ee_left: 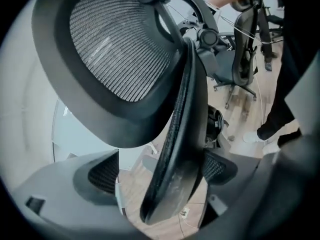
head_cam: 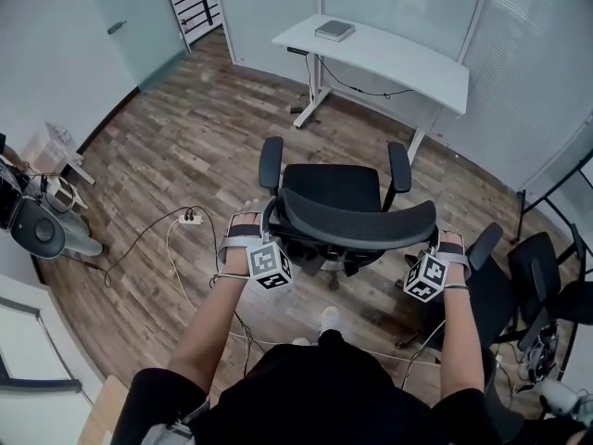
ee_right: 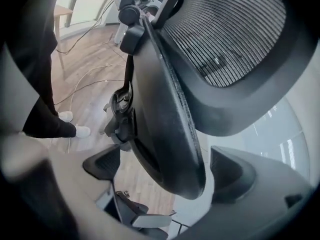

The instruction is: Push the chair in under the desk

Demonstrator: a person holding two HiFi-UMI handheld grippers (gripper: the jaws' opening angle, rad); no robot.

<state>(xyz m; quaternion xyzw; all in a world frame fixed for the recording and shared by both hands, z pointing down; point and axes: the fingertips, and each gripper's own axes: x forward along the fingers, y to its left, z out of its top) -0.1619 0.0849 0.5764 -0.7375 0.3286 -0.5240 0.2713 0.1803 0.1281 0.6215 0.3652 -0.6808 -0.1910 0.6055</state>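
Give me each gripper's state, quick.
Left tongs: open, astride the black mesh office chair's backrest, not clamped.
Right tongs: open, astride the same backrest, not clamped.

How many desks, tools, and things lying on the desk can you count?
Desks: 1, the white desk
Tools: 2, the left tool and the right tool
Things on the desk: 1, a flat grey item
Total: 4

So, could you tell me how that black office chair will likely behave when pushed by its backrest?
The office chair probably rolls easily: it stands on a pedestal base on a smooth wood floor. Pushed high on its mesh backrest, it may swivel or recline instead of tracking straight. The floor cables beside it could snag a wheel.
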